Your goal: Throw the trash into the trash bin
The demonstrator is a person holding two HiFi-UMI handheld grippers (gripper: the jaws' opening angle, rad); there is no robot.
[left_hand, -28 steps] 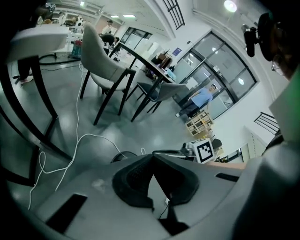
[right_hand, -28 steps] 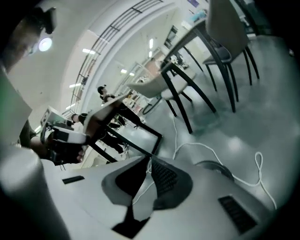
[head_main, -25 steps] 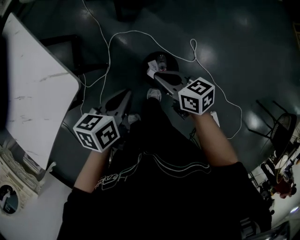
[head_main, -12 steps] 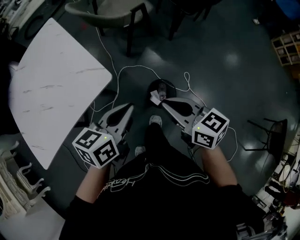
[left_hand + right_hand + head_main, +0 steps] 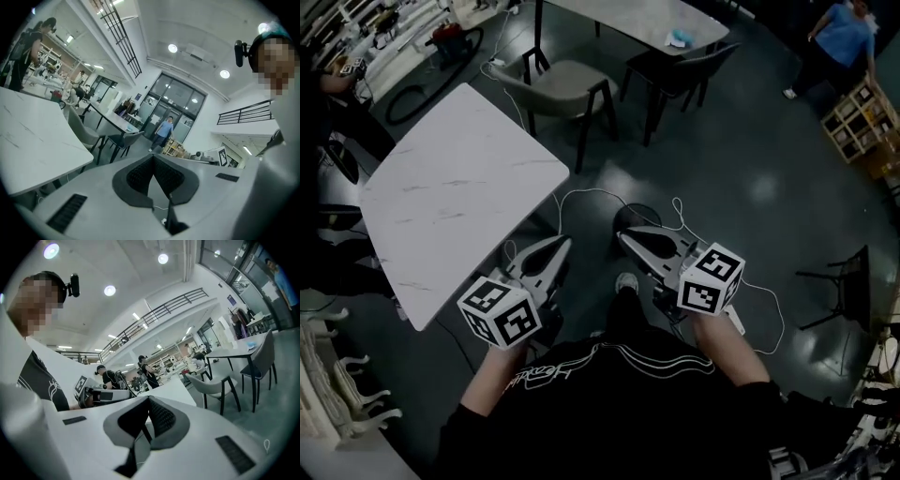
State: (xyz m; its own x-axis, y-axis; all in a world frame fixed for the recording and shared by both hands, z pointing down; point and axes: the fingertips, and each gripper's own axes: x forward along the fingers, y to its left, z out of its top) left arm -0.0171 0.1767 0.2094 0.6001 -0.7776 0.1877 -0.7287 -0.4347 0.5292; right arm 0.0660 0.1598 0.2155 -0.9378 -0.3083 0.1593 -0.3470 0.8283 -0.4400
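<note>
In the head view the black round trash bin (image 5: 631,215) stands on the dark floor, partly hidden behind the tip of my right gripper (image 5: 622,234). Both grippers are held up in front of the person's chest and point forward. The right gripper (image 5: 149,400) is shut, its ribbed pads meeting with nothing between them. My left gripper (image 5: 565,242) hangs beside the white table's corner. The left gripper (image 5: 153,157) is also shut and empty. No trash shows in any view.
A white marble table (image 5: 459,192) stands at the left, with a grey chair (image 5: 567,82) and a second table (image 5: 647,19) behind it. A white cable (image 5: 581,193) loops over the floor by the bin. A person in blue (image 5: 841,33) stands far right. A black frame (image 5: 844,281) is at the right.
Both grippers have risen away from the floor and the view has tilted up into the room. The white scrap at the right gripper's tip over the bin no longer shows.
</note>
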